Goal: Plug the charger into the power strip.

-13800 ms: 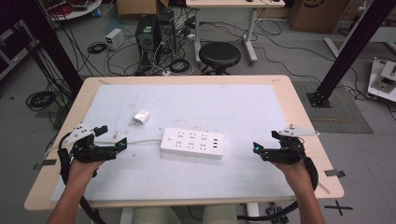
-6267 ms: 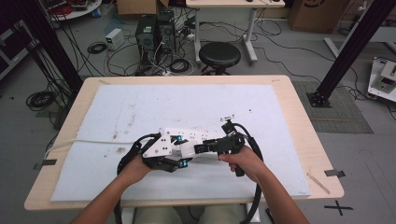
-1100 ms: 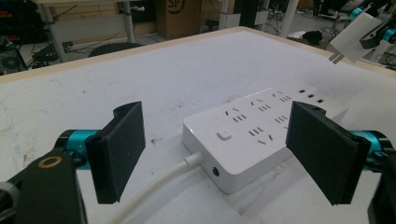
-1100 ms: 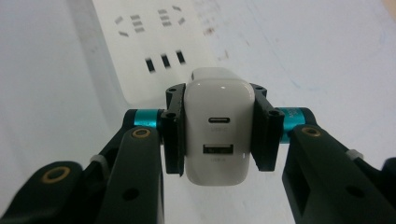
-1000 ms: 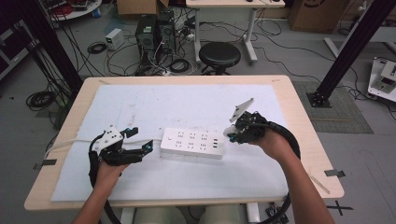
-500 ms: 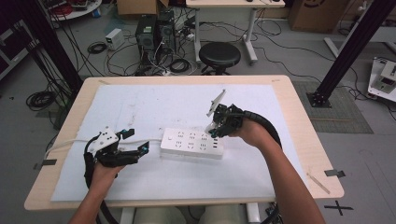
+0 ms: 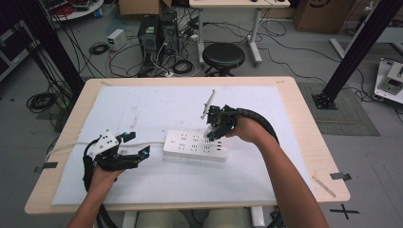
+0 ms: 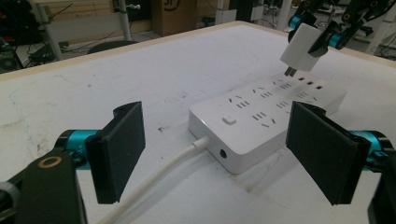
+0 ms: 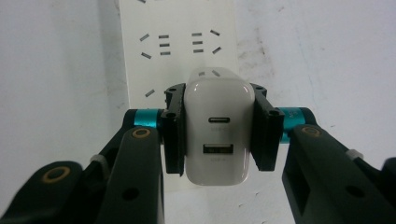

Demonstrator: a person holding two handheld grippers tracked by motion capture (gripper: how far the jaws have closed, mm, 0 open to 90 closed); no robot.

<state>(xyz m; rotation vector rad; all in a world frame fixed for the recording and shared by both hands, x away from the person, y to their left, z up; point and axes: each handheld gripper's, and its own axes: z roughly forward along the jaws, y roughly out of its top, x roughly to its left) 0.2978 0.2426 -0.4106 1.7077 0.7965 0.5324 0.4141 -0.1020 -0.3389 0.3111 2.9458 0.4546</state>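
A white power strip (image 7: 190, 146) lies on the white mat at mid-table, its cord (image 8: 159, 182) trailing left. My right gripper (image 7: 209, 134) hovers over the strip's right end, shut on a white USB charger (image 9: 215, 130). The charger's ports face the camera and the strip (image 9: 177, 42) lies beneath it. From the left gripper view the charger (image 8: 301, 46) hangs tilted, its prongs just above the far sockets of the strip (image 8: 261, 116). My left gripper (image 7: 138, 144) sits left of the strip, open. Its pads (image 8: 121, 149) flank the strip's cord end without touching it.
The white mat (image 7: 142, 104) covers most of the wooden table (image 7: 304, 128). Beyond the far edge stand a black stool (image 7: 223, 56) and computer towers (image 7: 157, 35) among floor cables. A black frame post (image 7: 351, 52) rises at the right.
Over the last second my right gripper has carried the charger left and down to the strip's right end. The left gripper has stayed about where it was, open.
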